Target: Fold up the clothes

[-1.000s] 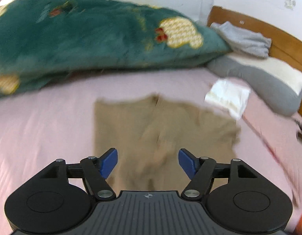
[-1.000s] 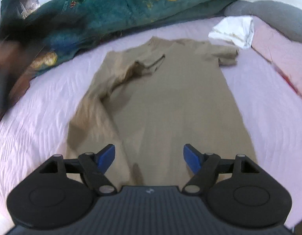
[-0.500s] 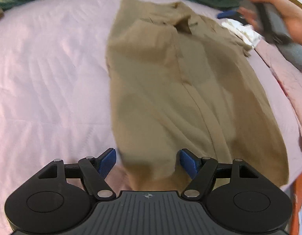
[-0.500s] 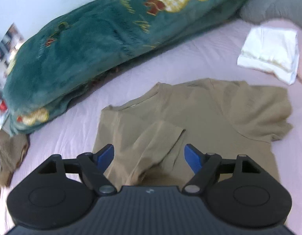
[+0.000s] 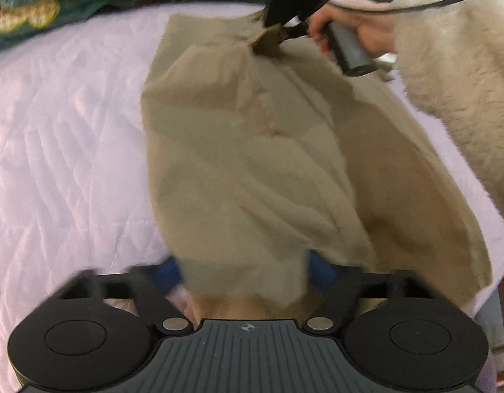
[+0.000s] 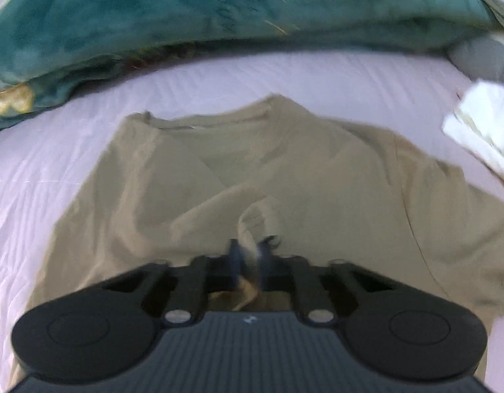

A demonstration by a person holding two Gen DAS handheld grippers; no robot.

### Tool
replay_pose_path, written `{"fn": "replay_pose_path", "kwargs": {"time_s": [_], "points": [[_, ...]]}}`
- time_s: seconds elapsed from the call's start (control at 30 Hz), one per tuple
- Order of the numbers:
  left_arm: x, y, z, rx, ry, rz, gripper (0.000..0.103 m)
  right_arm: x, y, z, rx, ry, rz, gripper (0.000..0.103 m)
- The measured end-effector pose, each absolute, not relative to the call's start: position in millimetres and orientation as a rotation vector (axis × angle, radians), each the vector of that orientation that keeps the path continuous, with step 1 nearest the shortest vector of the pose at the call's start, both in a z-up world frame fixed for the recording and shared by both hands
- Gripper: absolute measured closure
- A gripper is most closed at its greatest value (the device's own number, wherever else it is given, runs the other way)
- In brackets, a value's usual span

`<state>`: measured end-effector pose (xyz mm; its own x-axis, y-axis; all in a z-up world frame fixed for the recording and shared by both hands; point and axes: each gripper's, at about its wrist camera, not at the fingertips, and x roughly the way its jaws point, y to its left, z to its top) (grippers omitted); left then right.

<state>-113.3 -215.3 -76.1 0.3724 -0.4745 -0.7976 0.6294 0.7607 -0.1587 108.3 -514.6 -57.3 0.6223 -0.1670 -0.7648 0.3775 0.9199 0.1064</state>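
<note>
A tan T-shirt (image 5: 252, 150) lies on the pink bedsheet (image 5: 62, 150), its left side folded over the middle. My left gripper (image 5: 243, 273) is open at the shirt's hem, and the folded cloth lies between and over its blue fingers. My right gripper (image 6: 248, 257) is shut on a fold of the shirt (image 6: 252, 177) near the folded-in sleeve below the collar. It also shows in the left wrist view (image 5: 278, 37), pinching the cloth at the far end.
A teal blanket (image 6: 186, 13) is piled along the far side of the bed. A folded white cloth (image 6: 481, 131) and a grey pillow (image 6: 481, 59) lie at the right. A fleece-sleeved arm (image 5: 461, 75) reaches across the shirt's right side.
My right gripper has come down onto the shirt near the collar and shut on a fold. My left gripper has moved in closer, so the hem now lies over its fingers.
</note>
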Motion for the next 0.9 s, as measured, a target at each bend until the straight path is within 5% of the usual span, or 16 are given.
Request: {"fn": "replay_pose_path", "kwargs": {"time_s": [0.03,0.13,0.33,0.5,0.6,0.9], "points": [[-114,-212,-74,0.178,0.95,-0.726,0.066,108,-512,-53,0.235,0.829,-0.317,0.097],[-110,-201,-76,0.169,0.96,-0.759,0.076,112,-508,-33,0.11,0.765,-0.329,0.097],[-98,-185,-80,0.119,1.007,-0.819,0.076,132,-540,-10,0.067,0.743,-0.337,0.095],[-88,-168,-83,-0.014,1.084,-0.865,0.064,112,-549,-28,0.188,0.833,-0.295,0.055],[-84,-155,-81,-0.082,1.123,-0.88,0.041,57,-526,-15,0.288,0.852,-0.269,0.05],[-97,-149,-70,-0.012,1.067,-0.862,0.035,-163,-395,-66,0.542,1.043,-0.061,0.043]]}}
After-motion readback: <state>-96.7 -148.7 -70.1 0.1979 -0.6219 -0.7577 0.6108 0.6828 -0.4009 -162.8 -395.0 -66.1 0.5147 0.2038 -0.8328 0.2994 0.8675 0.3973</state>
